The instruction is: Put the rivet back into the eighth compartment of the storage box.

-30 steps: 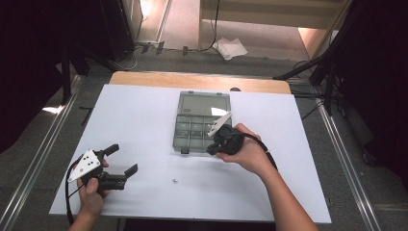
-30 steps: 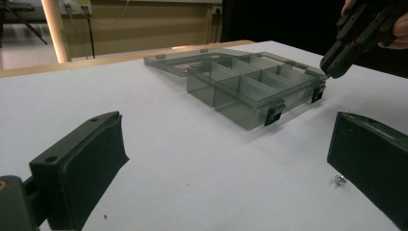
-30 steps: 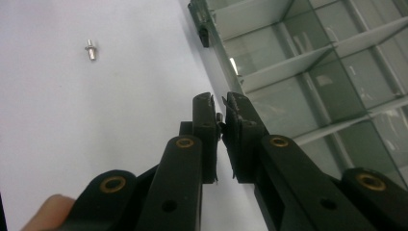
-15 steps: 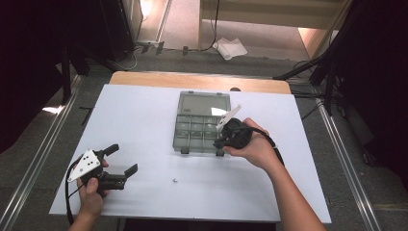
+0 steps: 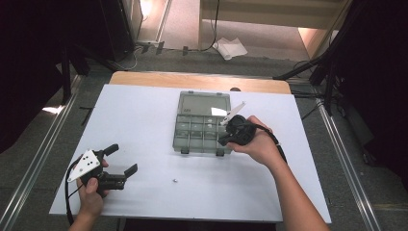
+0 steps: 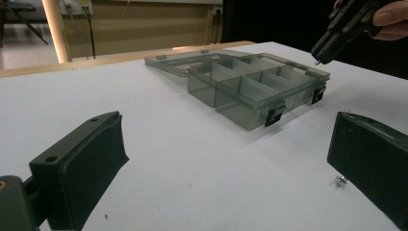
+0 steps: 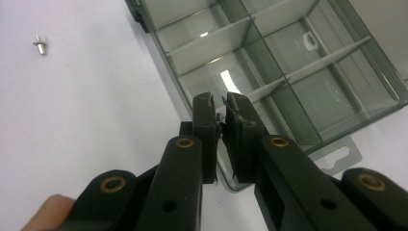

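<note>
The right gripper, sitting right of centre in the high view, is hanging over the near right corner of the open compartment box, and its jaws are pinching together on a tiny metal part, probably a small screw like the loose one on the table; too little of it is peeking out between the pads in the right gripper view to say which way it points or how its long axis lies. The main risk, as I judge it, is the piece slipping or flicking out when the pads are loosened, since they are gripping it by a sliver, and it could bounce off a divider into the wrong cell or onto the white table. The loose screw is lying on its side below centre in the high view; in the right gripper view, upper left, its long axis is running up and down the frame with the head uppermost. The left gripper, lower left, is resting on the table with its jaws standing wide apart, holding nothing.
</note>
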{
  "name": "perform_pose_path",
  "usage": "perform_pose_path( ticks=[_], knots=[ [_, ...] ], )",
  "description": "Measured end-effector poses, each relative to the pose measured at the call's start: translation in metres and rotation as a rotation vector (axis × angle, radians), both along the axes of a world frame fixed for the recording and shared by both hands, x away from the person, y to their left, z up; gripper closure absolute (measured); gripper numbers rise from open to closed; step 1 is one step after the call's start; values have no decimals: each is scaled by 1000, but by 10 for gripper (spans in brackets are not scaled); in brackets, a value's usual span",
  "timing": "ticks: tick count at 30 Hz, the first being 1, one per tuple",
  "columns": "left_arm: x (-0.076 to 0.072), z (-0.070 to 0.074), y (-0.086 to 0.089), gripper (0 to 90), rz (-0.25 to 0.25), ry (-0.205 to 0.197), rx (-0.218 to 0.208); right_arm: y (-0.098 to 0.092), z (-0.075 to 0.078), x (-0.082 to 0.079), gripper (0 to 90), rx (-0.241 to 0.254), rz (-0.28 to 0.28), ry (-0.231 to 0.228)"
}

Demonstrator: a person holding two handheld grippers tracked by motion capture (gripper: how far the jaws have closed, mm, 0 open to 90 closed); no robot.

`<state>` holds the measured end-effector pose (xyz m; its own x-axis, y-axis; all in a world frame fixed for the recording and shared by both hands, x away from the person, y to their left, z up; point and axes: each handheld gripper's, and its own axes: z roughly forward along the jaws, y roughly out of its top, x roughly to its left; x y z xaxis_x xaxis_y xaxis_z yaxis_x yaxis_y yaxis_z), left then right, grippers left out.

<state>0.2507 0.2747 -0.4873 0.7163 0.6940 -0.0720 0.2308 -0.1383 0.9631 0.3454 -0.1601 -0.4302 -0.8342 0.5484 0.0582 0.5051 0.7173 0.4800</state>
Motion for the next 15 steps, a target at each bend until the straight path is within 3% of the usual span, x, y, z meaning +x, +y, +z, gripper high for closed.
perform_pose_path(
  ticks=[15],
  knots=[
    [0,0,0,0,-2,-1,0,-7,-14,10,843,-30,-60,11]
  ],
)
